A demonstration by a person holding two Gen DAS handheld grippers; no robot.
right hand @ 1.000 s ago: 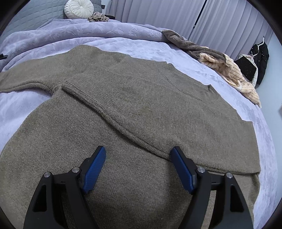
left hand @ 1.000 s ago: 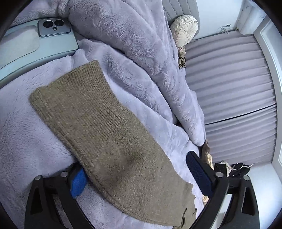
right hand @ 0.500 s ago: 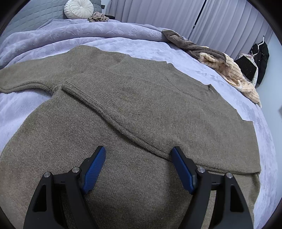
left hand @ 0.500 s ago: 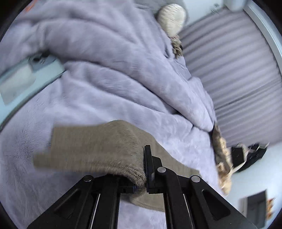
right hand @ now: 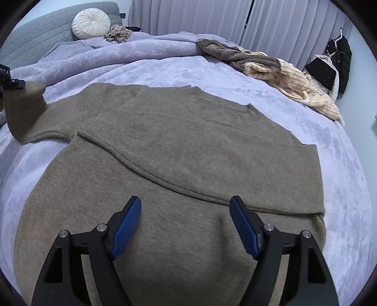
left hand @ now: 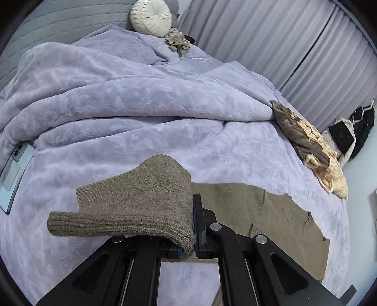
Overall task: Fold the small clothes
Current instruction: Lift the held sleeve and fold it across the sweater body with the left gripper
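Two grippers: both black with blue pads, each seen from its own wrist camera.
Left gripper (left hand: 192, 226): bottom centre of the left view, jaws clamped together on the ribbed cuff of the sleeve (left hand: 141, 202), which is raised off the bed and drapes to the left.
Right gripper (right hand: 186, 223): bottom centre of the right view, jaws wide apart with nothing between them, poised above the lower body of the sweater.
Sweater (right hand: 188, 146): olive-brown knit, spread flat across the middle of the right view, one sleeve already folded across its body; the other sleeve is lifted at the left edge.
Blanket (left hand: 141, 94): lavender plush, covering the bed beneath the sweater and bunched behind it.
Phone (left hand: 14, 174): at the left edge of the left view, lying on the blanket.
Clothes pile (right hand: 271, 68): cream and brown, upper right, near the bed's edge.
Round cushion (right hand: 90, 22): white, upper left, against the grey headboard.
Curtains (right hand: 212, 16): pale, pleated, along the top.
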